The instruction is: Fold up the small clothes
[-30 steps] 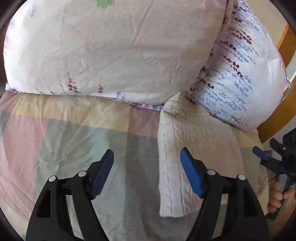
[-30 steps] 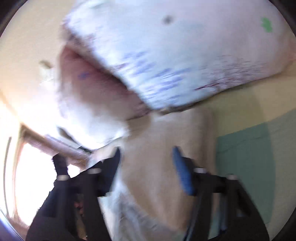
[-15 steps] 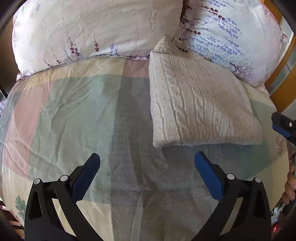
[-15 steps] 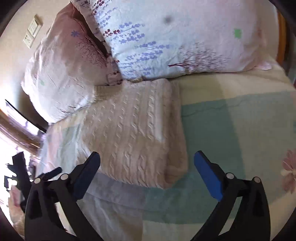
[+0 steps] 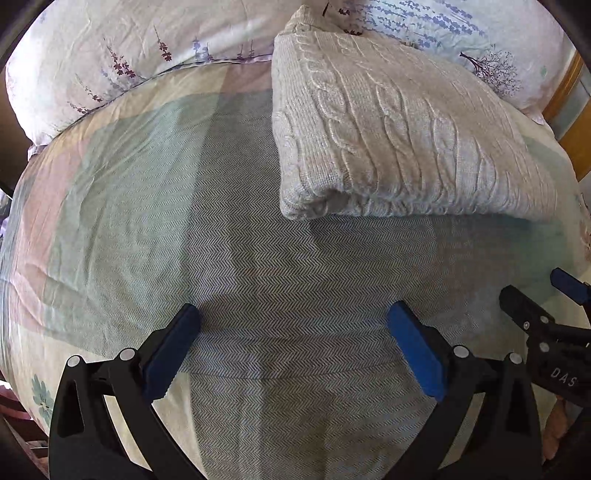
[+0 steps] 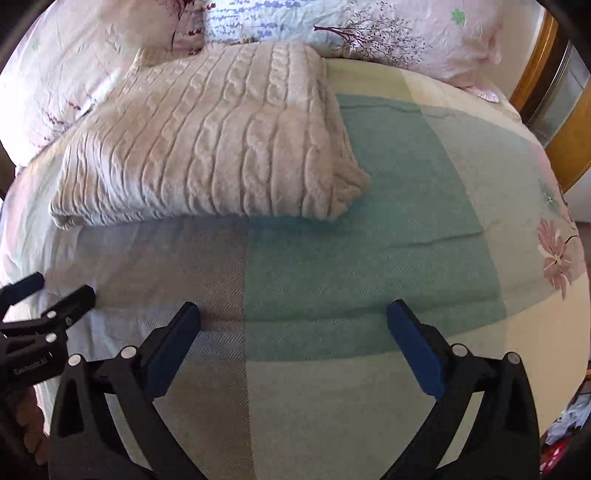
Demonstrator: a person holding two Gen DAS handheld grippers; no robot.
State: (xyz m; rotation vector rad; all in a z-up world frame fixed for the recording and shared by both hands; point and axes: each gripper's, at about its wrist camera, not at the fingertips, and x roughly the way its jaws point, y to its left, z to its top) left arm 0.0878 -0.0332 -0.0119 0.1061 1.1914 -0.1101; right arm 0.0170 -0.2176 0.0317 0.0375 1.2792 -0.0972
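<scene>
A cream cable-knit sweater (image 5: 399,133) lies folded into a thick rectangle on the bed, its far end against the pillows. It also shows in the right wrist view (image 6: 207,147). My left gripper (image 5: 293,332) is open and empty, held above the bedspread in front of the sweater's near left corner. My right gripper (image 6: 293,328) is open and empty, in front of the sweater's near right corner. Each gripper shows at the edge of the other's view, the right one (image 5: 554,302) and the left one (image 6: 44,299).
A checked pastel bedspread (image 5: 147,221) covers the bed. Two floral pillows (image 5: 129,48) (image 6: 388,33) lie along the head of the bed. A wooden bed frame (image 6: 569,122) stands at the right. The bed edge falls away at the right (image 6: 569,295).
Both grippers have pulled back from the pillows and the sweater, toward the foot of the bed. Their jaws have opened wider. The sweater stays folded in place.
</scene>
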